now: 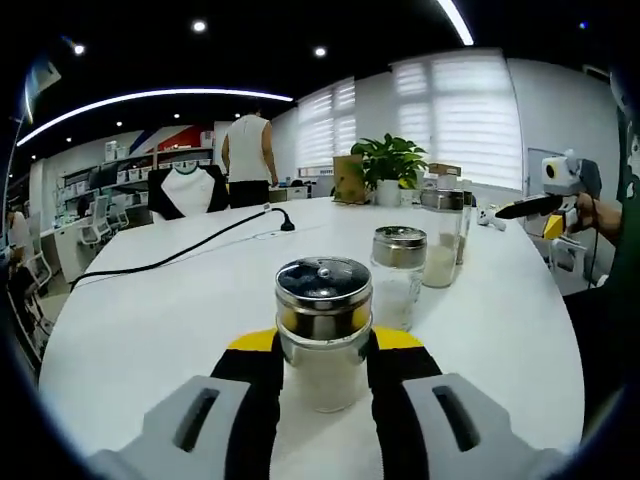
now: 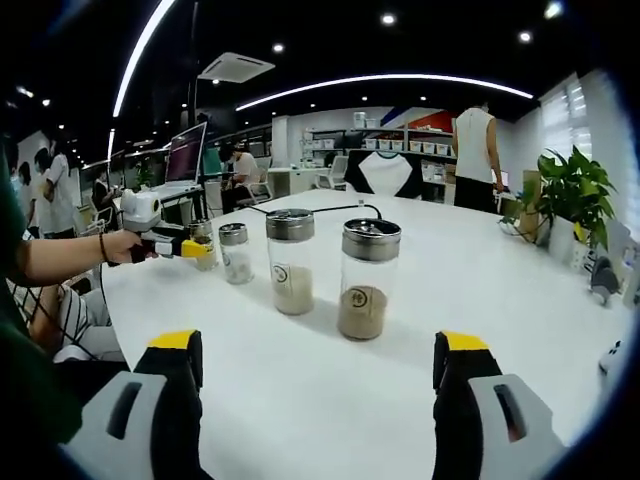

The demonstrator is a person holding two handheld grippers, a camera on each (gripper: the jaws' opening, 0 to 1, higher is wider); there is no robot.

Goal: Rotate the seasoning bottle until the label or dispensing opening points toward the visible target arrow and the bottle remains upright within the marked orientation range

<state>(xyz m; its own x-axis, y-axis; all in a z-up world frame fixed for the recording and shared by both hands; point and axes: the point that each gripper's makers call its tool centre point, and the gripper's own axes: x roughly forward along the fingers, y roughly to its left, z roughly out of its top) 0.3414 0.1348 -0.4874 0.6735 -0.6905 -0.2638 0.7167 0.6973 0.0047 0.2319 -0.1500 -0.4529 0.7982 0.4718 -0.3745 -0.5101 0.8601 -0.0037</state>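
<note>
A short glass seasoning bottle (image 1: 323, 335) with a shiny perforated metal lid stands upright on the white table (image 1: 150, 310), holding pale powder. My left gripper (image 1: 324, 342) is shut on it, its yellow-tipped black fingers (image 1: 255, 345) pressed against both sides of the glass. From the right gripper view, the left gripper (image 2: 192, 248) is seen in a hand at the far left, on that same bottle (image 2: 205, 250). My right gripper (image 2: 320, 345) is open wide above the table with nothing between its fingers. The right gripper (image 1: 530, 207) also appears at the right of the left gripper view, held off the table's edge.
Three more jars stand in a row: a short one (image 2: 234, 253), a tall one with pale powder (image 2: 290, 262) and a tall one with brown powder (image 2: 365, 278). A black power cable (image 1: 190, 250) crosses the table. A potted plant (image 1: 388, 165) and boxes sit at the far edge; people stand around.
</note>
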